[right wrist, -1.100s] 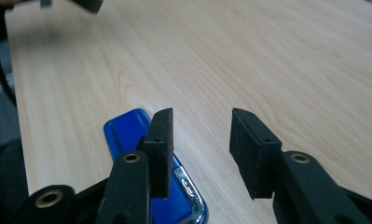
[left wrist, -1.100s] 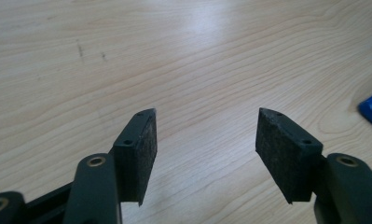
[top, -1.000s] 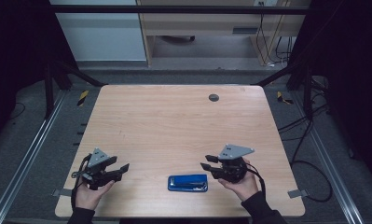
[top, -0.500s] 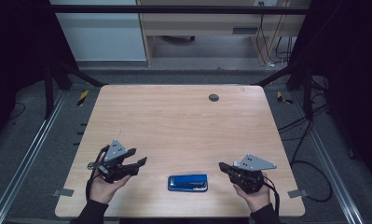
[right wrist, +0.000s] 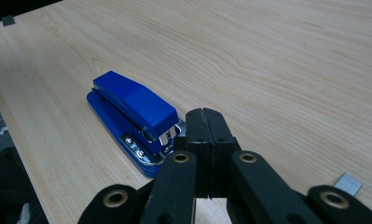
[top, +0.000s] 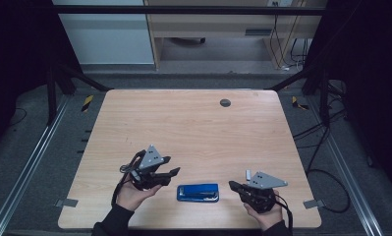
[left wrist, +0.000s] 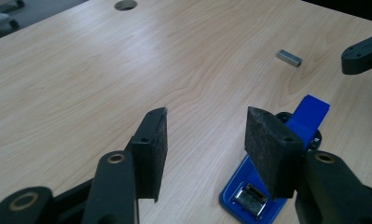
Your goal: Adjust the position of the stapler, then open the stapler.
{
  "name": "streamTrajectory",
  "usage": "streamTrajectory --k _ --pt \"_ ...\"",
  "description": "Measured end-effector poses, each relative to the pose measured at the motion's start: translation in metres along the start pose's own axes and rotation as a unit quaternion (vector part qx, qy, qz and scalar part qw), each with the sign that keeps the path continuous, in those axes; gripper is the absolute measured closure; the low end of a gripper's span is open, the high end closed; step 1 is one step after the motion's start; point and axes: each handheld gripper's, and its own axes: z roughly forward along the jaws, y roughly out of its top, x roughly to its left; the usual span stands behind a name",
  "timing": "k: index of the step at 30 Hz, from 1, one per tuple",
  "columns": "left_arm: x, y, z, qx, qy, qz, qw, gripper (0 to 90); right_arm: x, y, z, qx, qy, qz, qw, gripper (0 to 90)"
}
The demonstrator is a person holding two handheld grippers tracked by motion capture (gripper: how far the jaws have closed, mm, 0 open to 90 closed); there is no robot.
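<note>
Stapler (top: 198, 192), blue with a metal front, lies flat near the lower edge of the wooden surface (top: 193, 128), at the lower middle of the high view, between the two hands. The left hand-held gripper (top: 173, 172) sits just to its left in that view, gripped by a hand (top: 134, 194) coming from the bottom edge. In the left gripper view its jaws stand moderately apart and have just been closing; bare wood shows between them, and the stapler (left wrist: 277, 163) lies low at the right, partly behind the right-hand jaw, untouched as far as can be seen. A small grey metal block (left wrist: 288, 58) lies on the wood at the upper right of that view. The right hand-held gripper (top: 231, 185) is just right of the stapler in the high view. In the right gripper view its jaws are pressed together with nothing between them, and their tips (right wrist: 203, 114) sit close beside the metal front end of the stapler (right wrist: 134, 116), at the left centre of that frame. A round hole (top: 225, 103) marks the far part of the surface.
</note>
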Motion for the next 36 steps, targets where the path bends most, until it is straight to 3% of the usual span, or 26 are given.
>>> streamTrajectory --k 8,19,28,36 --pt "-0.013 0.011 0.018 0.017 -0.030 0.027 0.9990 48.7 0.005 -0.005 0.005 0.009 0.011 0.007 0.9999 90.0" --pt "-0.027 0.017 0.034 0.034 -0.072 0.058 0.9952 49.4 0.015 -0.011 0.012 0.027 0.027 -0.008 0.9992 90.0" --pt "-0.039 0.024 0.048 0.066 -0.096 0.095 0.9886 50.2 0.022 -0.013 0.023 0.043 0.040 -0.016 0.9981 90.0" --pt "-0.047 0.028 0.065 0.097 -0.114 0.127 0.9806 50.5 0.024 -0.015 0.029 0.051 0.041 -0.009 0.9978 90.0"
